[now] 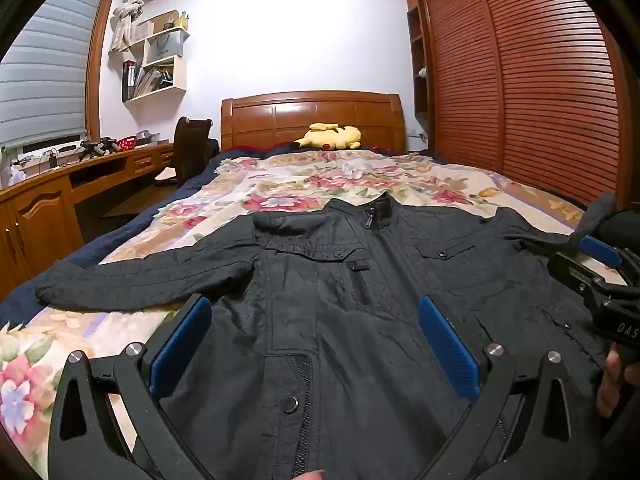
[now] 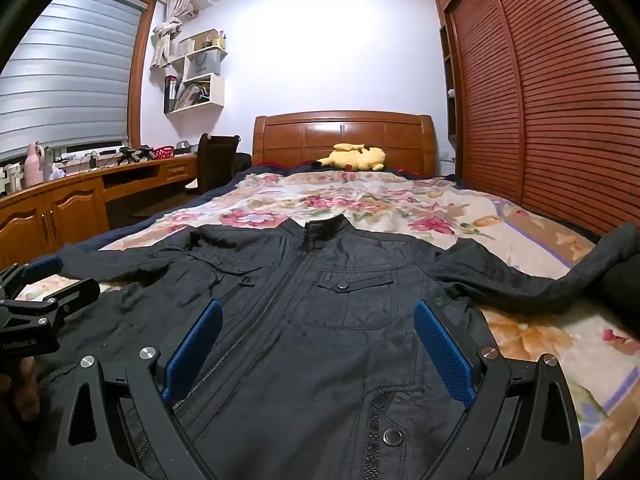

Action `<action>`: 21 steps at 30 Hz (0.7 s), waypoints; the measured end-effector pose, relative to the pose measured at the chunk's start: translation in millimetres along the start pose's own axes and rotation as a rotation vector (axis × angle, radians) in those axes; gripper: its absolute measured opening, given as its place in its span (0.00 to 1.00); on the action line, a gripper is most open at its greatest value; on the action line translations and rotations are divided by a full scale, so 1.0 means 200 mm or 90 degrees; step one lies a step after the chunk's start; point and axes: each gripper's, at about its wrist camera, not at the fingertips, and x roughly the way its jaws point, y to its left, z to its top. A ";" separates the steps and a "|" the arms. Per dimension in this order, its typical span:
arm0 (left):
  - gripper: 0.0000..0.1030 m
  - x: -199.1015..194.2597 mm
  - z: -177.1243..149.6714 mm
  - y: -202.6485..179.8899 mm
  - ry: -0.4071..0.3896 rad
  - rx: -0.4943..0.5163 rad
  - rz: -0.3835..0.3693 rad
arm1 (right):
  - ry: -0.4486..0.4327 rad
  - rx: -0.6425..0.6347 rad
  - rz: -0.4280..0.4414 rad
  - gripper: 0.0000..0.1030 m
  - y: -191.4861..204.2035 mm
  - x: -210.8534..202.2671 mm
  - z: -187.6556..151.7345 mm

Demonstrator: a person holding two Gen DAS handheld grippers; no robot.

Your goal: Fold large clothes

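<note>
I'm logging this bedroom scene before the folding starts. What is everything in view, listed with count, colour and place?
jacket: one, black, spread flat front-up on the bed, sleeves out
quilt: one, floral, covering the bed
plush toy: one, yellow, by the headboard
headboard: one, wooden, far end
wardrobe: louvred brown doors, right wall
desk: wooden, left wall, cluttered
chair: one, dark, at desk
wall shelves: white, holding books
window blind: grey, left
left gripper: open, over jacket
right gripper: open, over jacket
</note>
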 end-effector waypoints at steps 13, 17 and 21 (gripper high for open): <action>1.00 -0.02 0.02 0.03 -0.009 -0.002 0.001 | -0.002 -0.010 -0.003 0.94 0.00 0.00 0.01; 1.00 -0.02 0.02 0.02 -0.010 -0.001 0.001 | -0.006 -0.009 -0.004 0.94 -0.01 -0.01 0.00; 1.00 -0.03 0.02 0.02 -0.012 -0.001 0.002 | -0.008 -0.010 -0.005 0.94 0.00 0.00 -0.01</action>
